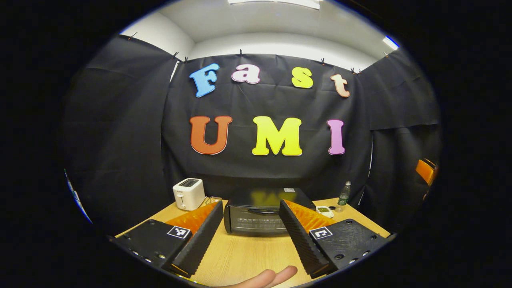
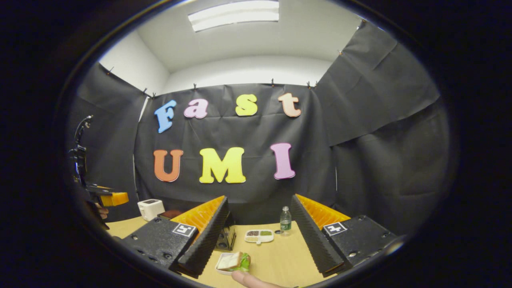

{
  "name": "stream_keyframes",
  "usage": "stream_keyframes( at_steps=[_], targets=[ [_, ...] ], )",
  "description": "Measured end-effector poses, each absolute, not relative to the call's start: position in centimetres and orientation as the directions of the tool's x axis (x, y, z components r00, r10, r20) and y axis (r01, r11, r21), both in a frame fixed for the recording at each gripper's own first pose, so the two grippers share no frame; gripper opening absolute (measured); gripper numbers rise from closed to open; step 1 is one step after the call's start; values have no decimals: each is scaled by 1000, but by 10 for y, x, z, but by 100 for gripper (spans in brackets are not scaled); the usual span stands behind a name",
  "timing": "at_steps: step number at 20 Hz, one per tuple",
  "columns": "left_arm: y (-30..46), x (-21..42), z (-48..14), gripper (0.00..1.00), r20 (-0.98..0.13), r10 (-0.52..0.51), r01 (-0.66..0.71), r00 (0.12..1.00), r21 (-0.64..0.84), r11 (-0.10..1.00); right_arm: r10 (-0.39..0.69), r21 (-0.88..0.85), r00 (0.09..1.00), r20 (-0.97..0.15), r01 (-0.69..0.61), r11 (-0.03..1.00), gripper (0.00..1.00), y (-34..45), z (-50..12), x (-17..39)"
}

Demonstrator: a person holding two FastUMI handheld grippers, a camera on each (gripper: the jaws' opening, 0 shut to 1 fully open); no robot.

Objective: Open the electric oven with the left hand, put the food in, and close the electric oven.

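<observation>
The black electric oven [image 1: 260, 218] stands on the wooden table [image 1: 244, 256], its door shut and its handle across the top of the door. My left gripper [image 1: 251, 206] is open, short of the oven and level with it, nothing between its fingers. In the right gripper view, the food, a sandwich with lettuce on a small white plate [image 2: 233, 262], lies near the table's front edge. My right gripper [image 2: 259, 200] is open above and just behind it, holding nothing. Its left finger hides most of the oven [image 2: 226, 238].
A white toaster [image 1: 189, 193] sits left of the oven. A clear bottle [image 1: 344, 196] and a small divided dish [image 1: 325, 211] stand to its right, the same dish [image 2: 259, 236] and bottle [image 2: 285, 221] behind the sandwich. A person's fingertips [image 1: 272, 277] show at the bottom edge.
</observation>
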State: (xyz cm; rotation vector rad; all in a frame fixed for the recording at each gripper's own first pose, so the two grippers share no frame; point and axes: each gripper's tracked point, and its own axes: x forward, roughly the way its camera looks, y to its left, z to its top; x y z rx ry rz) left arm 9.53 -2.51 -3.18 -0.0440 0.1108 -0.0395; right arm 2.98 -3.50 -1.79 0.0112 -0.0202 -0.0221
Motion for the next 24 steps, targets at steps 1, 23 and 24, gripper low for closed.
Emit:
stream_keyframes(
  at_steps=[1,23,24],
  targets=[
    [-26,107,-38,92,-126,-36,32,991,-32,999,-22,9,1000,18,22,1000,94,-36,-21,34],
    [-77,292,-194,90,-463,-103,85,880,-59,995,-3,36,997,-81,6,999,95,-71,-73,84],
    [-76,292,-195,99,-473,-106,89,875,-58,994,-2,36,997,-78,5,999,95,-70,-72,82]
  ],
)
